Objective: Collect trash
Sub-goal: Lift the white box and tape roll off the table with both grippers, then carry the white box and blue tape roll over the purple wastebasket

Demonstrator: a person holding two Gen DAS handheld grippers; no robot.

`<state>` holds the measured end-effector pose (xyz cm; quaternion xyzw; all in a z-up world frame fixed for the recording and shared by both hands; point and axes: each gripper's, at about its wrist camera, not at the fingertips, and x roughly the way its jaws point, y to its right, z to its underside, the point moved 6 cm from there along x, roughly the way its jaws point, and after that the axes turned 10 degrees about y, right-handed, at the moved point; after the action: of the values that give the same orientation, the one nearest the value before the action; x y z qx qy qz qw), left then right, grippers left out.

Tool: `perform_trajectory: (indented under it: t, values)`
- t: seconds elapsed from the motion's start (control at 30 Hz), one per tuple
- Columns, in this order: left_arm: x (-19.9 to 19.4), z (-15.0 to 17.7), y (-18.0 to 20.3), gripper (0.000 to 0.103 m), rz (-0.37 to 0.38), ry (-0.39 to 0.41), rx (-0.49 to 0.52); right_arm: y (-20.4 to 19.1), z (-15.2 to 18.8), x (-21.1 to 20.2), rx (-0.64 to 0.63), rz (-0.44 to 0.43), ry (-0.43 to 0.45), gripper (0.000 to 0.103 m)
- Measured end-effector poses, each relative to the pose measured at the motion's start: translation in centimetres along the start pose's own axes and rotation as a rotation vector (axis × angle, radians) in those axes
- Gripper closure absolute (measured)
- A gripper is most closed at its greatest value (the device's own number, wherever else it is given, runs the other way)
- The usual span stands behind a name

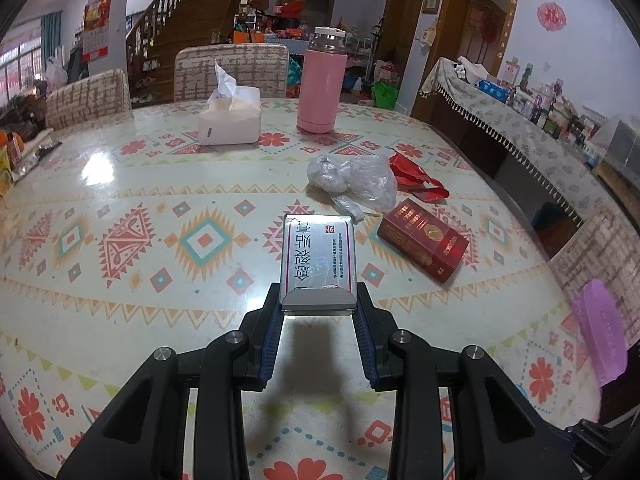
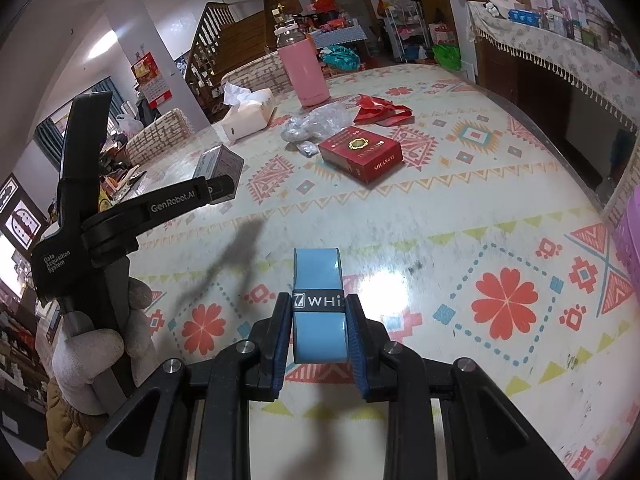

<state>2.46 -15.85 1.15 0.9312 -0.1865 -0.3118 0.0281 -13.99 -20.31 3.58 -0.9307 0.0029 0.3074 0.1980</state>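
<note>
- Here, in your left wrist view, your left gripper [image 1: 318,300] is clamped on the near end of a silver box [image 1: 318,254]; both blue pads press its sides, and the box sticks out forward, off the table [image 1: 120,184].
- Just past the box and to its right, a red box [image 1: 423,239] lies flat on the patterned cloth, tilted to the table edge.
- Behind the red box, a crumpled clear bag [image 1: 354,180] lies on the cloth, and a red wrapper [image 1: 416,178] lies just beside it on the right, touching or nearly so.
- Farther back, a tissue box [image 1: 231,120] sits left and a pink flask [image 1: 321,82] stands upright right of it, well apart from the trash.
- A purple bin [image 1: 600,328] shows at the right edge, blurred; you cannot tell what is in it.
- Now your right wrist view: your right gripper [image 2: 318,322] is closed narrow on a blue roll [image 2: 318,304] with a black band, gripped on both sides and raised above the cloth.
- At the left, a gloved hand [image 2: 96,344] holds your left gripper [image 2: 224,184], seen from the side with the silver box [image 2: 219,164] in its tips.
- The red box [image 2: 360,152] lies mid-table, the clear bag [image 2: 316,122] just behind it and the red wrapper [image 2: 380,110] to that bag's right.
- The tissue box [image 2: 252,114] and pink flask [image 2: 302,72] stand at the far side; the purple bin [image 2: 628,240] is cut off at the right edge.
</note>
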Motion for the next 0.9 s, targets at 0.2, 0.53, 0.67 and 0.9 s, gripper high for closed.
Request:
perform_trajectory:
  t: [0.2, 0.53, 0.67, 0.9]
  values:
    - [0.4, -0.4, -2.2, 0.070, 0.027, -0.024, -0.108, 0.3, 0.0, -0.3, 0.006, -0.005, 0.007, 0.074]
    - [0.8, 0.2, -1.0, 0.070, 0.025, -0.043, -0.062, 1.5, -0.8, -3.0, 0.021, 0.006, 0.064, 0.074]
    - [0.4, 0.4, -0.2, 0.070, 0.065, -0.050, -0.062, 3.2, -0.9, -5.4, 0.038, 0.026, 0.105, 0.074]
    - [-3.2, 1.7, 2.2, 0.070, 0.095, -0.045, -0.019, 6.8, -0.8, -8.4, 0.098, 0.032, 0.156, 0.074]
